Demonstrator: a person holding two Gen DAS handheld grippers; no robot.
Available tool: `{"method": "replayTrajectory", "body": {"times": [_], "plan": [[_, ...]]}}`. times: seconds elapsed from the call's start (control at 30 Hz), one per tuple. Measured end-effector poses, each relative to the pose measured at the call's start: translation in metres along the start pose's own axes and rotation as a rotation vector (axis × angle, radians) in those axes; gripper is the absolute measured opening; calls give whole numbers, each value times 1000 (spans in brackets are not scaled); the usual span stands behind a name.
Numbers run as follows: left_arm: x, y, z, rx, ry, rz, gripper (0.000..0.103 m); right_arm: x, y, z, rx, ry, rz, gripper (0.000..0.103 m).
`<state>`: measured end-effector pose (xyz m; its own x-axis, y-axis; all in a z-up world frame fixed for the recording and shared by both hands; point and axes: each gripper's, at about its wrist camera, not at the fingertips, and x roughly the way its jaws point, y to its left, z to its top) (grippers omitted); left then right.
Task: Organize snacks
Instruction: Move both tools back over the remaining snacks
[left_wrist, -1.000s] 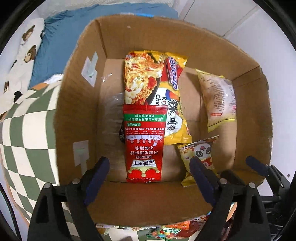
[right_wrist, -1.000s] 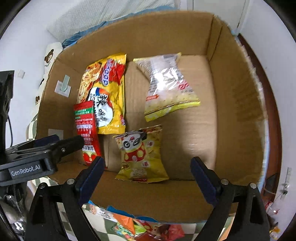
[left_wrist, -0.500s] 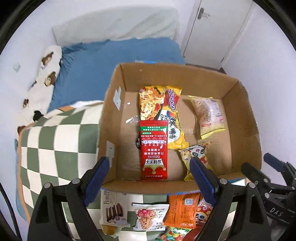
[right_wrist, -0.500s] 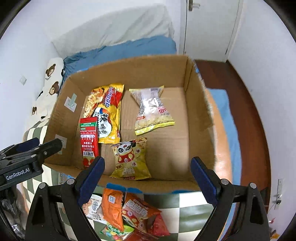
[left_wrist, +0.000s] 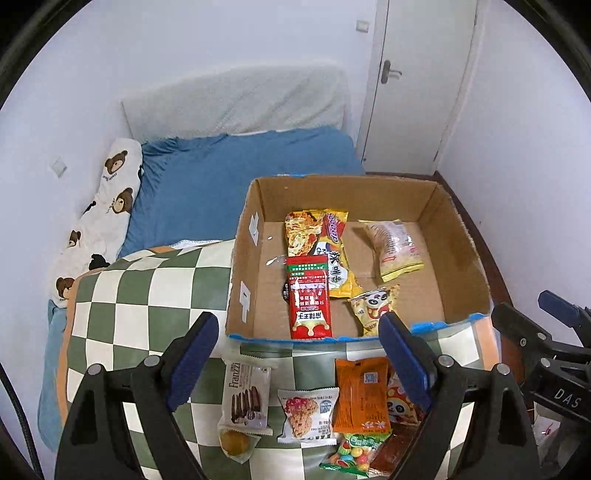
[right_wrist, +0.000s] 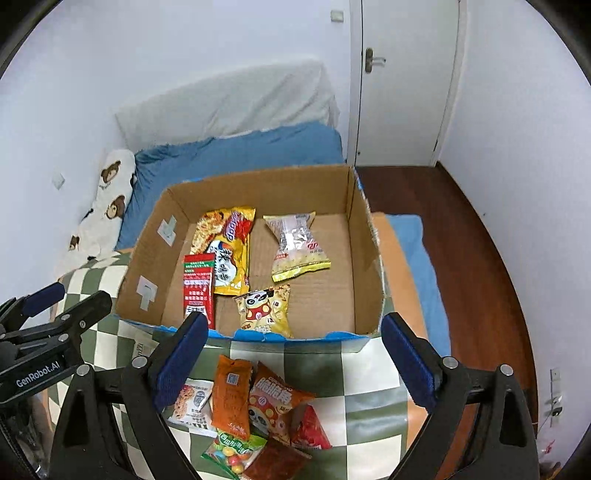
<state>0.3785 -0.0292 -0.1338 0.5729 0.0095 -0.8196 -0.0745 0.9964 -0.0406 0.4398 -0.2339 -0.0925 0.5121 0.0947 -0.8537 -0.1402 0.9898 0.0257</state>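
A cardboard box (left_wrist: 436, 206) sits on the checkered blanket (left_wrist: 147, 295) at the foot of the bed. Four packets already lie in it: a yellow noodle bag (left_wrist: 325, 247), a red sachet (left_wrist: 308, 302), a pale bag (left_wrist: 395, 247) and a panda packet (left_wrist: 373, 306). On the near side some seven loose snacks wait, among them an orange packet (left_wrist: 364, 395) and a Franzzi biscuit pack (left_wrist: 245, 395). The left gripper (left_wrist: 299, 363) and right gripper (right_wrist: 291, 363) hang wide open, empty, above that pile. I judge it's between placements; next, one lowers onto a loose packet.
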Motion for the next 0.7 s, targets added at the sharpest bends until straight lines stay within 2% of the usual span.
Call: {"method": "replayTrajectory", "body": {"times": [0.13,0.27,0.4,0.53,0.6,0.7], "plan": [[-17,1,-10,-2,-27,-5,89,-22,0,-7,16,-31,18,98],[-18,11,-27,-33,1,-15,89,-29,-1,-22,41,-5,52,98],[-2,28,-62,-48,74,21,89,-5,-7,-60,107,125,102,98],[29,51,-112,-53,199,96,89,35,-14,-112,196,273,125,98],[49,70,-139,-85,283,113,89,54,-16,-140,241,332,124,98],[71,89,-163,-119,364,129,89,80,-19,-177,286,407,120,97]]}}
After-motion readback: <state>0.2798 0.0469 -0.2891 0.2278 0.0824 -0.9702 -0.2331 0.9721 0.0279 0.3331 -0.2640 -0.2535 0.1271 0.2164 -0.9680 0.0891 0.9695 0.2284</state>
